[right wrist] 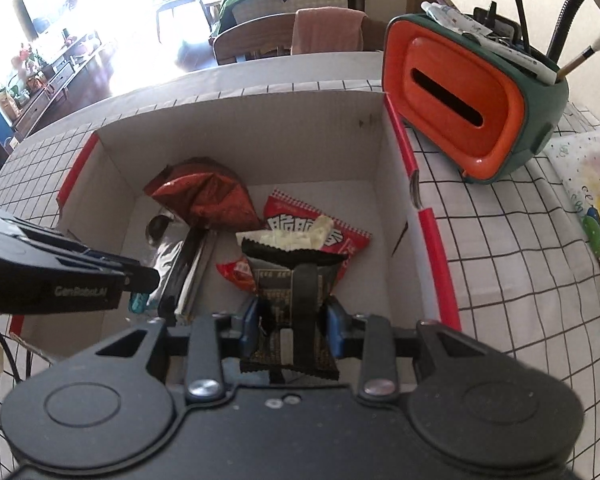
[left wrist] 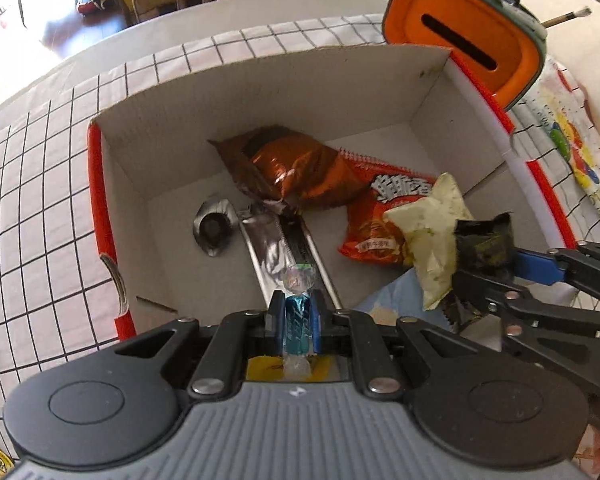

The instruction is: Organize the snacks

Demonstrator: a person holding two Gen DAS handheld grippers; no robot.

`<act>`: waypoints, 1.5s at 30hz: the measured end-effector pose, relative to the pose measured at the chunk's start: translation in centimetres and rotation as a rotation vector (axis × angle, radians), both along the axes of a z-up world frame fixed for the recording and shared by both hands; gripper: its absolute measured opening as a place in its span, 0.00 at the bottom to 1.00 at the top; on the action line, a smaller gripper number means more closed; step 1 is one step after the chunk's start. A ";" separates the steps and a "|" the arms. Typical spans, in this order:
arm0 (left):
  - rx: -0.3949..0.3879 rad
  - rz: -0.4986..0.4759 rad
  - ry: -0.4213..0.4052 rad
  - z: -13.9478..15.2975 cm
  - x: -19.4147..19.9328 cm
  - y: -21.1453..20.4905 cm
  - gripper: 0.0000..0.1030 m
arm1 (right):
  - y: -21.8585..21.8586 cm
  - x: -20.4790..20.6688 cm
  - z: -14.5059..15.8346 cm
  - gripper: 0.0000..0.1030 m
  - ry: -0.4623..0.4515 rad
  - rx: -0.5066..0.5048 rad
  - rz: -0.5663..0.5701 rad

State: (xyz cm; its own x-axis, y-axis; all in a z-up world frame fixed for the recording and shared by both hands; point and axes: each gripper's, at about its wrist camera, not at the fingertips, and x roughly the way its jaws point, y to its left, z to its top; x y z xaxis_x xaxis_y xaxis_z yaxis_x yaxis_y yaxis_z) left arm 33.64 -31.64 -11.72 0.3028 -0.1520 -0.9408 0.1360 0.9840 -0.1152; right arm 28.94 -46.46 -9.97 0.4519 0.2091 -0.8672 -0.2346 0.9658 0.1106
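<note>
Left wrist view: an open white cardboard box (left wrist: 259, 92) with red edges sits on a table (left wrist: 39, 184) covered in a black-grid cloth. Inside lie a brown foil bag (left wrist: 295, 168), a red snack packet (left wrist: 380, 216), a long silver wrapper (left wrist: 275, 248) and a round foil cup (left wrist: 213, 228). The left gripper (left wrist: 297, 320) hangs over the box's near side, its fingers clamped on a blue wrapped candy (left wrist: 297, 316). The right gripper (left wrist: 496, 268) holds a pale green packet (left wrist: 436, 240) above the box. An orange-faced organizer (left wrist: 464, 40) stands by the box's far corner.

Right wrist view: the right gripper (right wrist: 291, 322) has its fingers pressed on a black-and-gold packet (right wrist: 275, 292) over the box (right wrist: 239, 136), above the red snack packet (right wrist: 340, 236). The organizer (right wrist: 460, 108) holds pens and brushes.
</note>
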 end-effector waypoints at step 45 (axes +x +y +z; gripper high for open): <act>-0.058 0.078 -0.353 10.2 -11.7 14.3 0.79 | 8.3 -7.7 8.7 0.97 -0.171 0.179 0.043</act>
State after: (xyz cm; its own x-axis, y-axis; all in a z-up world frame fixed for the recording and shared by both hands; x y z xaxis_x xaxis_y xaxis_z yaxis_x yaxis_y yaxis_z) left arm 21.99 -17.30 -1.56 0.6203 -0.1660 -0.7666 0.1021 0.9861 -0.1309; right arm 21.27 -38.17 -1.29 0.5766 0.3745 -0.7261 -0.3052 0.9231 0.2338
